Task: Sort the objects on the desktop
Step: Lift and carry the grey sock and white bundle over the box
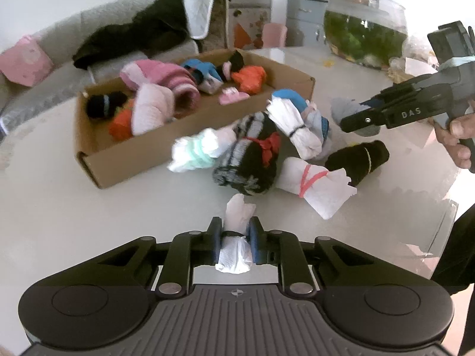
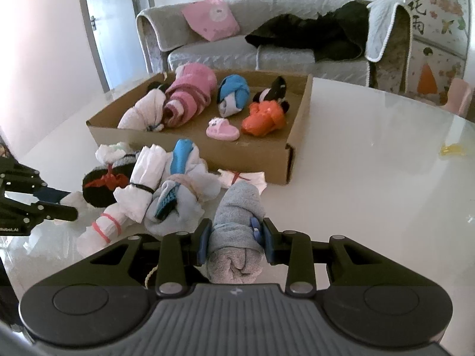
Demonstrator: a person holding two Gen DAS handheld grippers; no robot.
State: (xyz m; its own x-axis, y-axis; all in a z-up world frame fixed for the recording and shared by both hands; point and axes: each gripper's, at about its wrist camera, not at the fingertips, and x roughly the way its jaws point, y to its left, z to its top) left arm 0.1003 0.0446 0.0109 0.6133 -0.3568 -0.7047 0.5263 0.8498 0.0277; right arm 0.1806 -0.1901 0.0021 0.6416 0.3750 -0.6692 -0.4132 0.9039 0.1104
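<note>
Two tongs over the white counter (image 1: 89, 207), right tongs (image 2: 234, 238) lettered "DAS" clamping a grey sock roll (image 2: 237, 225), left tongs (image 1: 236, 241) gripping a white bundle (image 1: 236, 237), both lying lengthwise along the fingers, pointing toward the cardboard box (image 2: 252, 151).

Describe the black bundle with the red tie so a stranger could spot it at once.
Start at the cardboard box on the white table. Beside it lies a loose pile of rolled socks, and the black bundle sits in its middle. Unlike its white neighbours and the plain black roll, it has striped edges and a red bow.
</note>
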